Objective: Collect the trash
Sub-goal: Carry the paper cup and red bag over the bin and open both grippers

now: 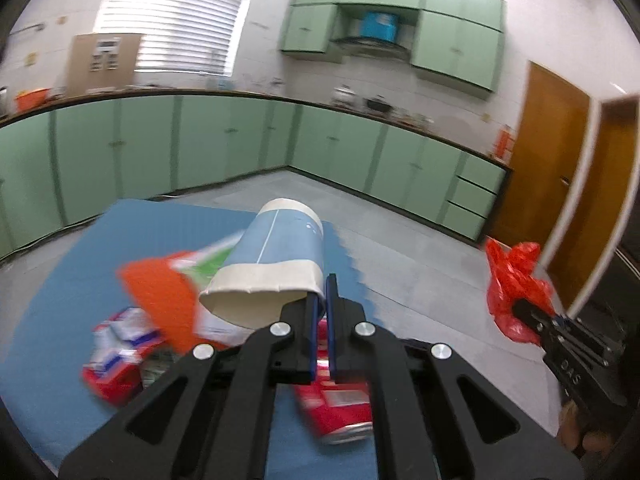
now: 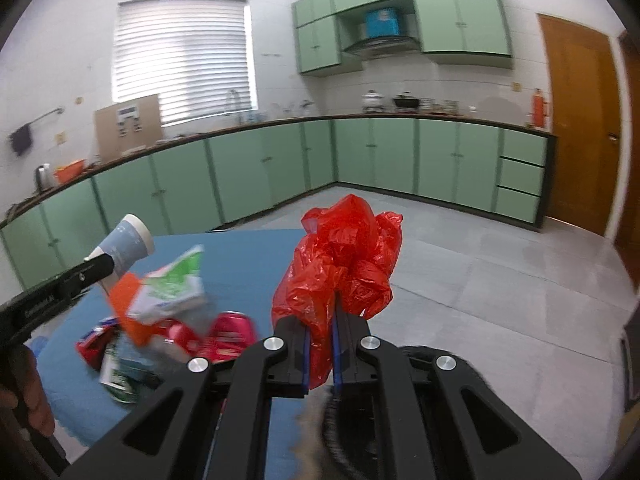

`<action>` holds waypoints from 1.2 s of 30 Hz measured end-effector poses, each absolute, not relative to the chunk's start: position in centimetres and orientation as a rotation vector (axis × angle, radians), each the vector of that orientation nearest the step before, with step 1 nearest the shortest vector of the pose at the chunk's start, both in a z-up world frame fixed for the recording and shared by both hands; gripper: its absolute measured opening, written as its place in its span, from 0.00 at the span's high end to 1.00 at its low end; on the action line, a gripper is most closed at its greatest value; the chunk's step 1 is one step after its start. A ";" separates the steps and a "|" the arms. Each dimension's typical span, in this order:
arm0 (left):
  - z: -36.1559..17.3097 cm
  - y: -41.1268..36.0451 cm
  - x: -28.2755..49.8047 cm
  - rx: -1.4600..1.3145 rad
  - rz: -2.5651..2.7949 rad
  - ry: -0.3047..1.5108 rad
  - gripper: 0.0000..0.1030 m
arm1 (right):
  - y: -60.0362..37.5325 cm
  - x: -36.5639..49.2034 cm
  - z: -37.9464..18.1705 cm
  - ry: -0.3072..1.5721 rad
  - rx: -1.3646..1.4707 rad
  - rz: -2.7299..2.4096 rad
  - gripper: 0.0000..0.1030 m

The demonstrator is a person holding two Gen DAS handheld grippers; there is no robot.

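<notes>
The paper cup point(image 1: 276, 256) is up over the bench point(image 1: 72, 264), at the tip of the left hand-held gripper point(image 1: 322, 312). The trash pile point(image 2: 168, 320) lies on the bench under it. The plastic bag point(image 2: 340, 264) is to the right, past the bench edge, over the floor point(image 2: 500, 280).

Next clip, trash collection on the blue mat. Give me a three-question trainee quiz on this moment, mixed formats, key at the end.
1. True or false: the left gripper holds the paper cup by its rim.
2. Multiple choice: what is pinched in the right gripper? A. a red can B. a red plastic bag C. an orange carton
3. Short answer: where does the remaining trash, such as the red can and the orange-and-green carton, sit?

Key:
1. True; the jaws are shut on the rim wall and the cup is lifted, tilted.
2. B
3. On the blue mat, below and between the grippers.
</notes>
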State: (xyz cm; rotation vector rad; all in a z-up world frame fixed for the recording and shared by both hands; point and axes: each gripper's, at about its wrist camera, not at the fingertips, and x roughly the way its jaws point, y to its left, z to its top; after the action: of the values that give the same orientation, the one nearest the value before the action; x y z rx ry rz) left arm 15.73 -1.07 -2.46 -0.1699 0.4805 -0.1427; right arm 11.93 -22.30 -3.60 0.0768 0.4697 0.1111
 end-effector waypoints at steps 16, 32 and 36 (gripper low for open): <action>-14.0 -17.1 23.5 -0.065 -0.519 0.744 0.97 | -33.5 14.5 -11.8 0.658 0.134 -0.126 0.92; -15.7 -15.5 25.7 -0.068 -0.496 0.774 0.46 | -37.1 18.1 -16.9 0.782 0.200 -0.153 0.56; -13.5 -13.1 24.2 -0.058 -0.435 0.702 0.38 | -36.1 17.4 -15.8 0.752 0.192 -0.132 0.44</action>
State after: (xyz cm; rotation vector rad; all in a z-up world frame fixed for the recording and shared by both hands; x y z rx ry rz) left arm 24.22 -13.14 -13.49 -0.0584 0.7016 -0.4354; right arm 17.38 -36.12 -15.83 0.1916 0.7525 -0.1321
